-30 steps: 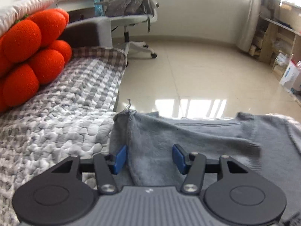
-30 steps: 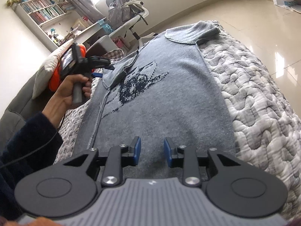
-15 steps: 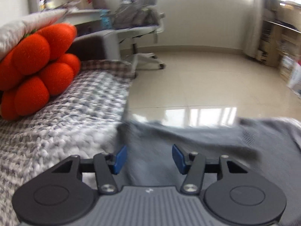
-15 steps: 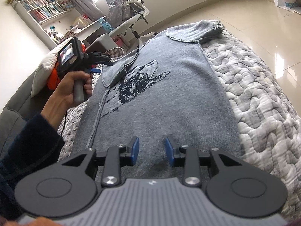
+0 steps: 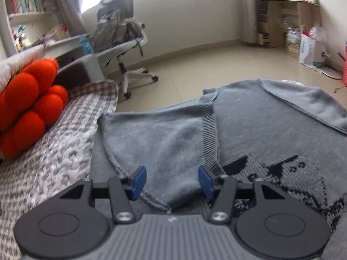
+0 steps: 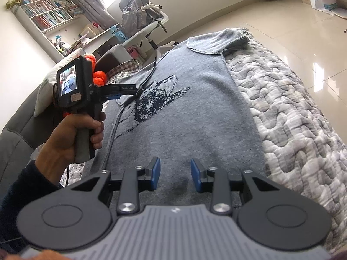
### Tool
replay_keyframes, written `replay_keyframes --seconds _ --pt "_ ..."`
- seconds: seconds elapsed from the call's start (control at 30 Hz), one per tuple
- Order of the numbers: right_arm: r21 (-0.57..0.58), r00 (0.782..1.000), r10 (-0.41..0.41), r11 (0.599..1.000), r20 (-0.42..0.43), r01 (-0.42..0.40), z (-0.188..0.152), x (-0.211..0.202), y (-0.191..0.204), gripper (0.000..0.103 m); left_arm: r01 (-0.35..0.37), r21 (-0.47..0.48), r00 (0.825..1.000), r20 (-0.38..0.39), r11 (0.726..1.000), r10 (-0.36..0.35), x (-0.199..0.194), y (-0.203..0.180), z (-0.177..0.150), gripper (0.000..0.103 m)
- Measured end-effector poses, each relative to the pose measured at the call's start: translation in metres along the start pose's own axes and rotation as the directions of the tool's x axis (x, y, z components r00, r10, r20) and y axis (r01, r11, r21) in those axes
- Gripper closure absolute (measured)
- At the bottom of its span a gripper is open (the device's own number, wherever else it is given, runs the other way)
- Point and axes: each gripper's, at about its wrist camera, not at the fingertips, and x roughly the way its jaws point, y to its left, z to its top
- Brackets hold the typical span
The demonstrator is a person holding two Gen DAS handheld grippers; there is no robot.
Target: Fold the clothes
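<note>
The right gripper is positioned low over the hem end of the grey sweater, its blue pads parted with only flat knit visible in the gap; nothing is clamped. The sweater lies spread lengthwise on a grey-and-white quilted cover, dark knitted motif facing up and collar at the far end near the cover's edge. To the left, a hand holds the left gripper by its handle above the sweater's left edge. In the left wrist view, the left gripper has its pads spread apart; a folded-over sleeve with a ribbed cuff band lies between and beyond them, resting on the sweater body, not pinched. Further left sits an orange plush cushion. Beyond the cover are a tiled floor, an office chair and bookshelves.
</note>
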Motion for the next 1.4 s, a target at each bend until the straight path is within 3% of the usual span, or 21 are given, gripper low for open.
replay_keyframes --seconds 0.4,0.6,0.8,0.9,1.03,1.17,1.4 --pt "0.018 1.0 -0.001 1.0 0.013 0.0 0.001 -0.005 -0.006 0.068 0.03 0.062 0.996 0.082 0.998 -0.035 -0.032 -0.028 -0.012 0.048" --pt "0.02 1.0 0.008 1.0 0.013 -0.008 0.002 -0.004 -0.007 0.066 0.018 0.011 1.0 -0.023 1.0 -0.018 -0.003 -0.021 -0.005 0.048" --pt "0.016 1.0 0.016 1.0 0.01 -0.016 0.002 -0.002 -0.005 0.064 0.051 -0.095 0.996 -0.061 0.994 -0.057 0.001 0.001 0.003 0.048" --pt "0.019 1.0 0.017 1.0 0.008 -0.017 0.003 -0.001 -0.006 0.064 0.118 -0.196 0.99 -0.056 0.973 -0.131 0.0 0.019 0.002 0.048" --pt "0.0 1.0 0.025 1.0 0.016 -0.025 0.003 -0.001 -0.003 0.063 0.209 -0.315 0.973 -0.028 0.926 -0.23 -0.003 0.042 0.0 0.047" --pt "-0.029 0.999 0.034 0.999 0.028 -0.034 0.006 0.003 0.004 0.062 0.242 -0.357 0.967 0.016 0.902 -0.253 -0.007 0.056 -0.004 0.046" --pt "-0.068 0.996 0.086 0.994 0.013 -0.085 0.025 0.027 0.029 0.062 0.243 -0.439 0.963 0.0 0.865 -0.271 0.013 0.08 -0.014 0.046"
